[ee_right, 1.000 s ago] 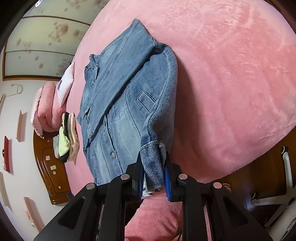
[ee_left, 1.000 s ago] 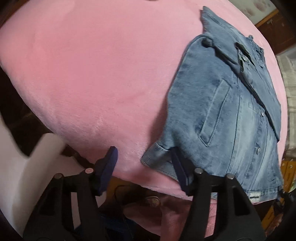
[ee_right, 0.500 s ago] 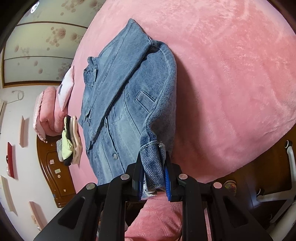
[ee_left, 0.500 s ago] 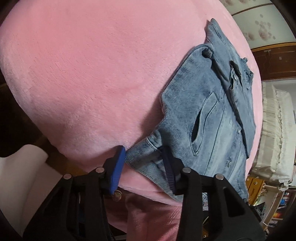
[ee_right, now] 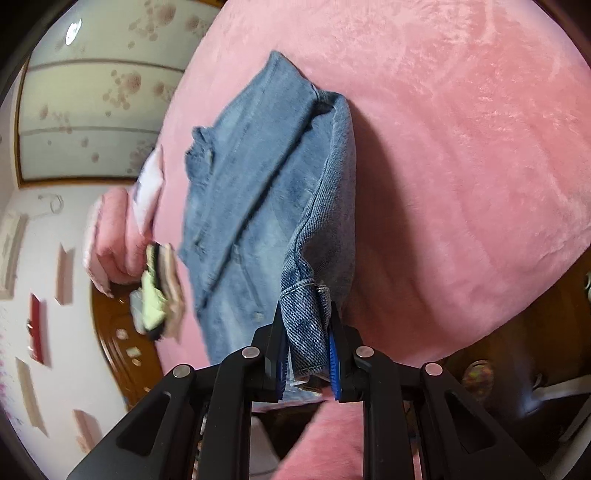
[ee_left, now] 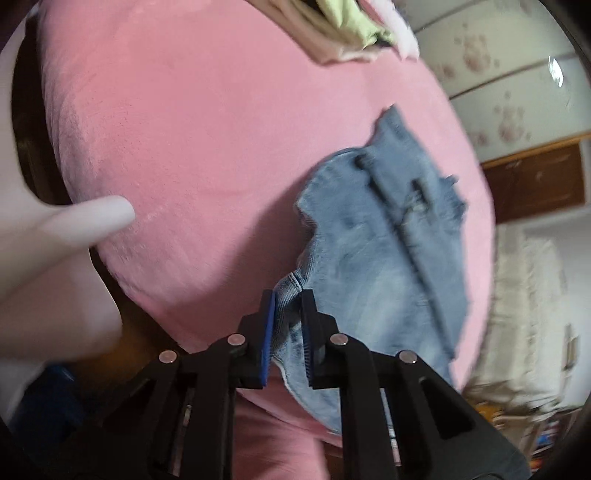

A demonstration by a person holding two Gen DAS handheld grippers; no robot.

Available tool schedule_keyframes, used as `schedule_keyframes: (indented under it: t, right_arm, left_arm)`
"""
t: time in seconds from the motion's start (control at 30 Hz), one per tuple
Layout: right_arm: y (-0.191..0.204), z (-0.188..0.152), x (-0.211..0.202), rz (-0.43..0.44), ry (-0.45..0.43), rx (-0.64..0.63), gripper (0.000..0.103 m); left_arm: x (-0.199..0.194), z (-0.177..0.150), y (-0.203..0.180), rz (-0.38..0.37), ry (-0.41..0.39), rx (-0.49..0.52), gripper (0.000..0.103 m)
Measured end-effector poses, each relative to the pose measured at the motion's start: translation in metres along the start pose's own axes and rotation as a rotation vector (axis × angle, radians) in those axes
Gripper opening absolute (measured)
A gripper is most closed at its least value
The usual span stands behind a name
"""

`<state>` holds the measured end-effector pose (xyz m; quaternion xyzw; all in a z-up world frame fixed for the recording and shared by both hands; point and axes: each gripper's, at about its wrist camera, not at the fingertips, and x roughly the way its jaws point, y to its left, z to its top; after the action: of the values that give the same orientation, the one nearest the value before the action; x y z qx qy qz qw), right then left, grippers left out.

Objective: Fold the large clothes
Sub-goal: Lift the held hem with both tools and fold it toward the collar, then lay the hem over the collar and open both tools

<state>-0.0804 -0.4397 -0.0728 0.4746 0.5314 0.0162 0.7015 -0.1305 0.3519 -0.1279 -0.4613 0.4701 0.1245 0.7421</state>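
A blue denim jacket [ee_left: 388, 240] lies partly folded on a pink plush bed [ee_left: 203, 147]. My left gripper [ee_left: 286, 325] is shut on the jacket's near hem corner at the bed's front edge. In the right wrist view the jacket [ee_right: 258, 206] stretches away from me, and my right gripper [ee_right: 308, 350] is shut on a bunched denim edge, lifted a little above the bed [ee_right: 461, 166].
A stack of folded clothes [ee_right: 159, 291] sits at the bed's far left, also seen at the top of the left wrist view [ee_left: 343, 29]. A pink pillow [ee_right: 110, 236] lies beside it. A wooden bed frame [ee_right: 118, 332] and dark floor lie below the bed's edge.
My left gripper moved onto the jacket's hem corner and closed on it. The right gripper kept its grip and rose slightly, pulling the denim edge up.
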Motion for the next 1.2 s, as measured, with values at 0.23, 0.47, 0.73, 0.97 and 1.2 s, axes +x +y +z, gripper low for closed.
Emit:
schedule_keyframes:
  t: [0.23, 0.47, 0.73, 0.97, 1.2]
  right_arm:
    - [0.059, 0.016, -0.016, 0.122, -0.008, 0.011, 0.016]
    - [0.120, 0.049, -0.013, 0.129, 0.038, -0.048, 0.014]
    - [0.195, 0.075, -0.008, 0.170, 0.028, -0.054, 0.014]
    - [0.240, 0.095, 0.002, 0.165, 0.078, -0.106, 0.014]
    - [0.245, 0.109, 0.008, 0.150, 0.207, -0.164, 0.014]
  left_arm:
    - [-0.050, 0.035, -0.058, -0.192, -0.079, -0.112, 0.000]
    - [-0.055, 0.100, -0.125, -0.130, -0.046, 0.036, 0.000]
    - [-0.004, 0.069, -0.126, 0.071, 0.332, 0.022, 0.000]
    - [0.006, 0.001, -0.096, 0.032, 0.401, -0.213, 0.074]
    - [-0.002, -0.062, -0.046, -0.129, 0.287, -0.629, 0.084]
